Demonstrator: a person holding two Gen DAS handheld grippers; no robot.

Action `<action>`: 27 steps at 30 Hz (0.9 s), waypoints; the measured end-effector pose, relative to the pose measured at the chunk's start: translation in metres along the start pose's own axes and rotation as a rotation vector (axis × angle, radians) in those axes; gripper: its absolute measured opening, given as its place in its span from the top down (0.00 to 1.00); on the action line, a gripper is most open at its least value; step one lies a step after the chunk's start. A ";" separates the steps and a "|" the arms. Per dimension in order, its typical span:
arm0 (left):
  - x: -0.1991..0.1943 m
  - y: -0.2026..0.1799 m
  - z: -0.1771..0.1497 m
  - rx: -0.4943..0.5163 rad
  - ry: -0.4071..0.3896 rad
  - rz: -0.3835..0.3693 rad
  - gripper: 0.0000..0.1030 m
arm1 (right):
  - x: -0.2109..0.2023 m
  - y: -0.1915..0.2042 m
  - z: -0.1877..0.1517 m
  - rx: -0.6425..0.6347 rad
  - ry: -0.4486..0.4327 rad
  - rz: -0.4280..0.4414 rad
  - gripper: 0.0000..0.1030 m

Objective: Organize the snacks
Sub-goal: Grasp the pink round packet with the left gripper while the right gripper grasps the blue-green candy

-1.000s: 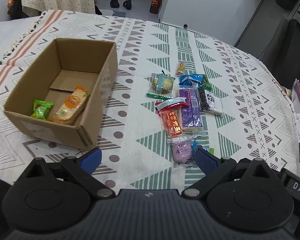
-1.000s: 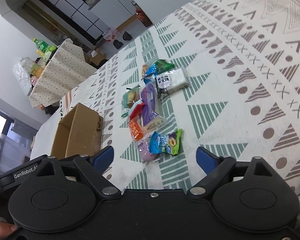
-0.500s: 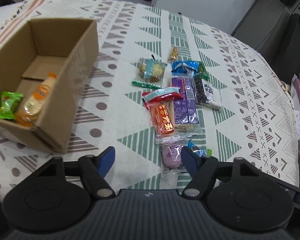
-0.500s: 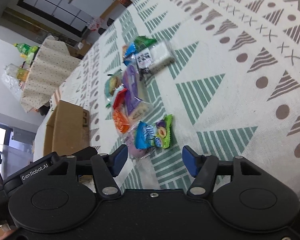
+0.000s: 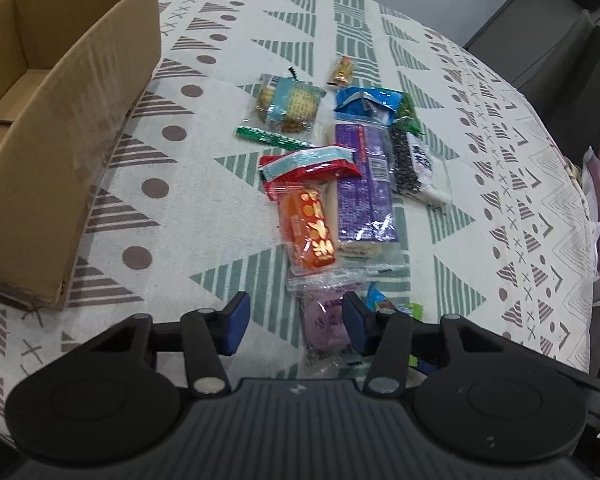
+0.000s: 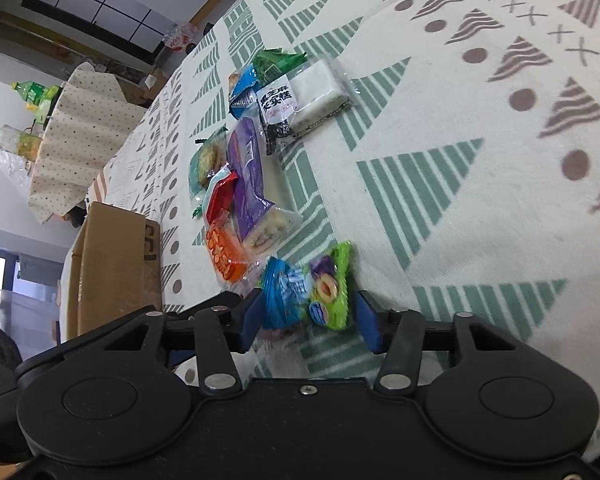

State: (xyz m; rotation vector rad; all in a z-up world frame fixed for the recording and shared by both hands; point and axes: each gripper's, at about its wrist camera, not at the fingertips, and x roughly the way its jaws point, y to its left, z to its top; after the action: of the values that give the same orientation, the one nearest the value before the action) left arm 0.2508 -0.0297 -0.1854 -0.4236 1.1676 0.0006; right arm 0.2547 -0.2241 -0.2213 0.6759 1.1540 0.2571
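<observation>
Cardboard box [image 5: 60,128], interior mostly out of frame

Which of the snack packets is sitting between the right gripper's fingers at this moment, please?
The blue-and-green packet with a plum picture: it alone sits between the right gripper's open fingers, nearest the camera; the other packets lie farther out on the tablecloth.

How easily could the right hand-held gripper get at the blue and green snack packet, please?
Probably easily: the right hand-held gripper is open and already straddles the blue and green snack packet, with nothing lying over it.
</observation>
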 end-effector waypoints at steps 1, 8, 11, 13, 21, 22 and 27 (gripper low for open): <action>0.002 0.001 0.001 -0.003 0.004 -0.005 0.51 | 0.002 0.002 0.001 -0.013 0.001 -0.009 0.67; 0.009 -0.004 0.001 -0.003 0.011 -0.036 0.51 | -0.002 0.000 0.003 -0.034 -0.031 -0.037 0.75; 0.016 -0.013 -0.002 0.035 -0.003 -0.015 0.51 | -0.008 -0.003 0.004 -0.034 -0.062 -0.058 0.75; 0.018 -0.020 -0.005 0.073 -0.023 0.007 0.50 | -0.012 -0.002 0.004 -0.055 -0.083 -0.083 0.75; 0.019 -0.035 -0.014 0.128 -0.061 0.090 0.53 | -0.021 -0.002 0.001 -0.072 -0.111 -0.104 0.75; 0.018 -0.036 -0.015 0.127 -0.062 0.098 0.57 | -0.022 -0.002 0.001 -0.077 -0.114 -0.102 0.75; 0.015 -0.042 -0.017 0.143 -0.045 0.121 0.71 | -0.030 -0.001 -0.002 -0.077 -0.131 -0.090 0.75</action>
State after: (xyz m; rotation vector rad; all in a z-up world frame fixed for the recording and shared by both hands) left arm 0.2504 -0.0771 -0.1905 -0.2254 1.1390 0.0311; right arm 0.2413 -0.2395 -0.1999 0.5632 1.0416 0.1772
